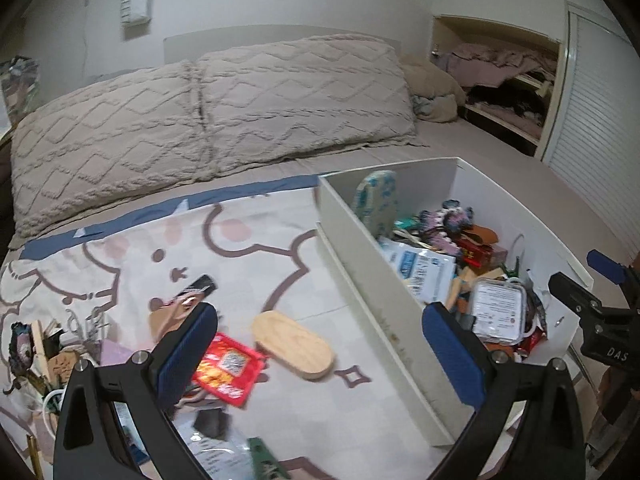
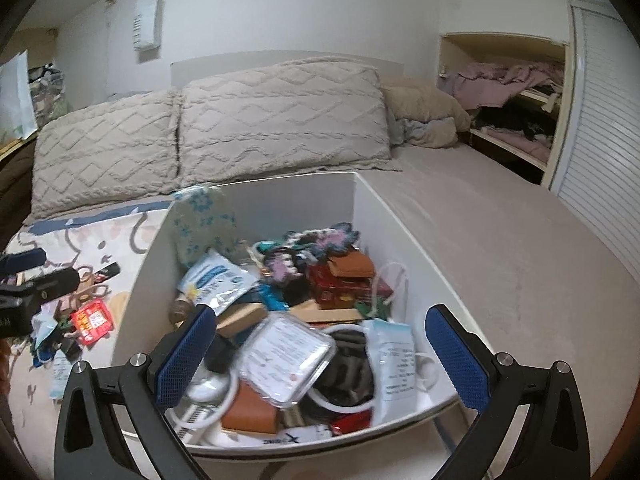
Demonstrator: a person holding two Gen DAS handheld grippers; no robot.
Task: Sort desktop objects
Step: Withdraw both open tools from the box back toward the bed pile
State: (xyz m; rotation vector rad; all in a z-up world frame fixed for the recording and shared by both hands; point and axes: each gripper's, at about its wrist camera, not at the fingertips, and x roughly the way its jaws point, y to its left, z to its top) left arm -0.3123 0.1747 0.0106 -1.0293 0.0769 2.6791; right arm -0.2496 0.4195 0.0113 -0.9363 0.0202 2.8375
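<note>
A white box (image 1: pixel 352 272) (image 2: pixel 396 208) full of small items stands on a bed. My left gripper (image 1: pixel 320 344) is open above a cartoon-print cloth (image 1: pixel 248 248), with a wooden oval board (image 1: pixel 294 344) and a red packet (image 1: pixel 228 368) lying below, between its fingers. My right gripper (image 2: pixel 320 352) is open over the box, above a clear plastic case (image 2: pixel 286 360) with a white label. That case (image 1: pixel 498 312) also shows in the left wrist view, as does the right gripper (image 1: pixel 592 300). The left gripper (image 2: pixel 28 280) appears at the left edge of the right wrist view.
Loose small items (image 1: pixel 44 352) are scattered on the cloth's left and near edge. Two knitted beige pillows (image 1: pixel 208 108) lie behind the cloth. A bare stretch of bed sheet (image 2: pixel 500 248) runs right of the box. An open closet (image 2: pixel 516 108) is at the far right.
</note>
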